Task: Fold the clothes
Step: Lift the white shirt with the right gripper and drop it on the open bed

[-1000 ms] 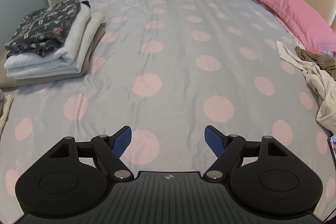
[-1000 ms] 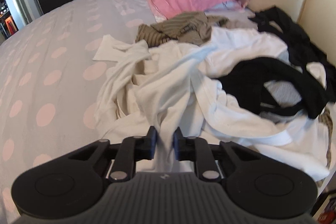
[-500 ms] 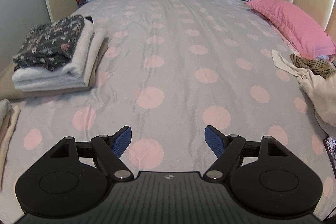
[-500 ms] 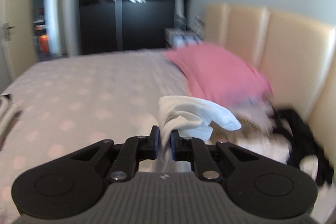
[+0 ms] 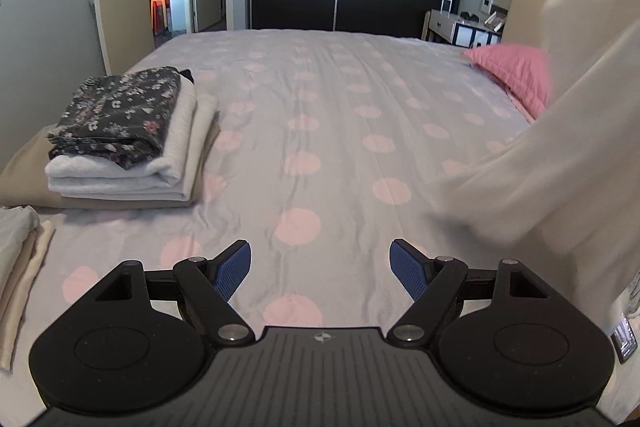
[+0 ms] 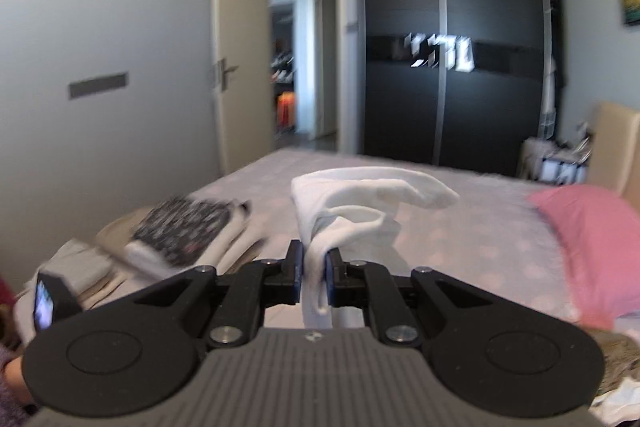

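No word, number, label or brand can be read in either view. The nearest thing to a sign is a small round emblem (image 5: 320, 337) stamped on the ribbed grey body of the left gripper, near its front edge, and its twin (image 6: 311, 337) in the same place on the right gripper; both are too small to make out as letters. At the near right edge of the left wrist view a small lit screen (image 5: 624, 338) shows marks too tiny to read, and a like screen (image 6: 43, 305) at the near left of the right wrist view is blurred.
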Tool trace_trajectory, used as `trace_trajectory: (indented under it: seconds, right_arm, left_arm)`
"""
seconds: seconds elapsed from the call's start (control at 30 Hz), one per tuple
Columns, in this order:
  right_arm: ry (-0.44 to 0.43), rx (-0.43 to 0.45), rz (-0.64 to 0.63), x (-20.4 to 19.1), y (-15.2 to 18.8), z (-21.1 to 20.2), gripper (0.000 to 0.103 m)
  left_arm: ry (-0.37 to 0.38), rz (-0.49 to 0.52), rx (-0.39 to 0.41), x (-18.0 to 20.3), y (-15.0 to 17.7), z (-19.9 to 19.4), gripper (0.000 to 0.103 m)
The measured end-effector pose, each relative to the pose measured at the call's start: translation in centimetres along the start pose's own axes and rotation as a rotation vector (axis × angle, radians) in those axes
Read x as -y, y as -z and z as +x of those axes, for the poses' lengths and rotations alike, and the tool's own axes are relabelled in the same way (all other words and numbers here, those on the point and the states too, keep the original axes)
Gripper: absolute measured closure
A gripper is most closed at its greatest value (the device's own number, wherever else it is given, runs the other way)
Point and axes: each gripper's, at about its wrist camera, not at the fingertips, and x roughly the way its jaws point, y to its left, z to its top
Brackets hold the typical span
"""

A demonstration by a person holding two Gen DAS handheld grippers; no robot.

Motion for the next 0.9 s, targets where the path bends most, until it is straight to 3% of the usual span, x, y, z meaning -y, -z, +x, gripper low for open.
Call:
trace_trajectory:
  seconds: [0.17,0.2,0.23,0.33,0.5,0.63,0.8,0.9]
  right_arm:
    - [-0.036,-0.218,0.048,-1.3,5.5,5.2,0.085]
    - [-0.032,-0.238,0.066,-1.2,6.8,5.8,0.082]
    - [-0.026,-0.253,0.077,-1.3,8.1,6.2,0.072]
    - [-0.015,-0.279,0.08,-2.5,12.1,6.5,0.05]
    - [-0.022,-0.345,0.073,-3.8,18.2,7.1,0.042]
    - [-0.017,-0.368,0.083,-3.6,22.4,7.6,0.039]
    - [-0.001,-0.373,0.269,-0.3,25.1,8.3,0.025]
    - [0.001,-0.397,0.256,0.3,25.8,9.0,0.025]
  left_arm:
    - [0.002,-0.023,0.001,-1.3,0.3,-0.6,0.027]
    - [-0.004,-0.024,0.002,-1.5,0.5,-0.7,0.027]
    - [-0.006,-0.018,0.006,-1.6,0.6,-0.7,0.027]
    - [-0.011,0.005,0.02,-1.4,1.3,-0.8,0.027]
    - [0.018,0.053,0.002,-0.1,2.9,-0.3,0.027]
    - [0.06,0.039,-0.073,0.7,4.3,0.9,0.027]
    - [0.06,0.096,-0.099,2.1,5.7,1.8,0.027]
    - [0.094,0.119,-0.113,3.1,6.2,2.3,0.027]
